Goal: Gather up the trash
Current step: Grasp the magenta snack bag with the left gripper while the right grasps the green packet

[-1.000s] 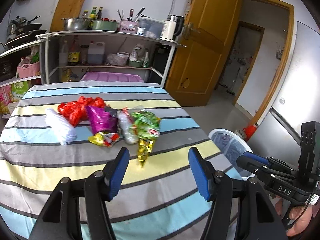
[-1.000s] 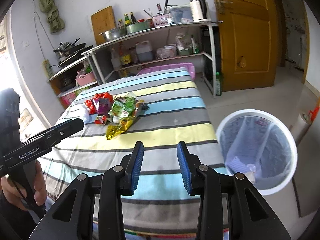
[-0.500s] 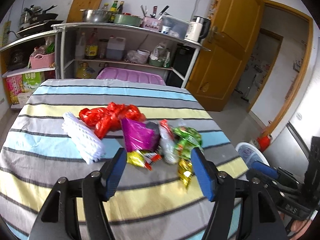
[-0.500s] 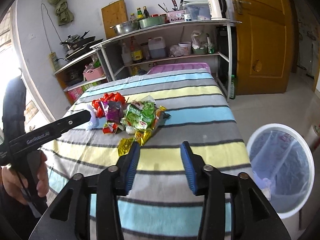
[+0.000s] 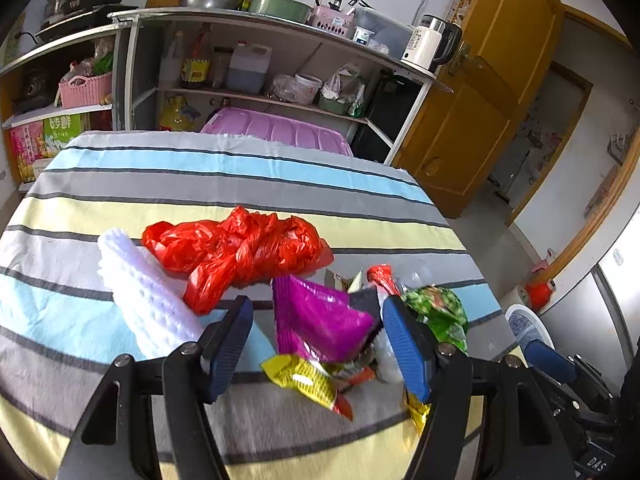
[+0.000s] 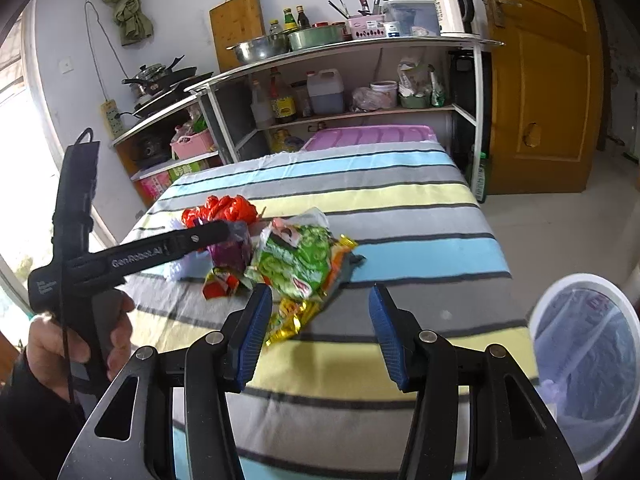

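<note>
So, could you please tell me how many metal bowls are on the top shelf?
2: a steel bowl beside the cutting board, and a green-sided bowl right of it; others may be hidden.

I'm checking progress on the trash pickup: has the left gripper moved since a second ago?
Yes. The left gripper has come forward toward the shelf unit, and its open jaws now frame the purple wrapper on the striped table.

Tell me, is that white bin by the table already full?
Nearly empty. The right wrist view looks into the white bin: its clear liner is mostly bare, with only something small and pale at the bottom.
</note>
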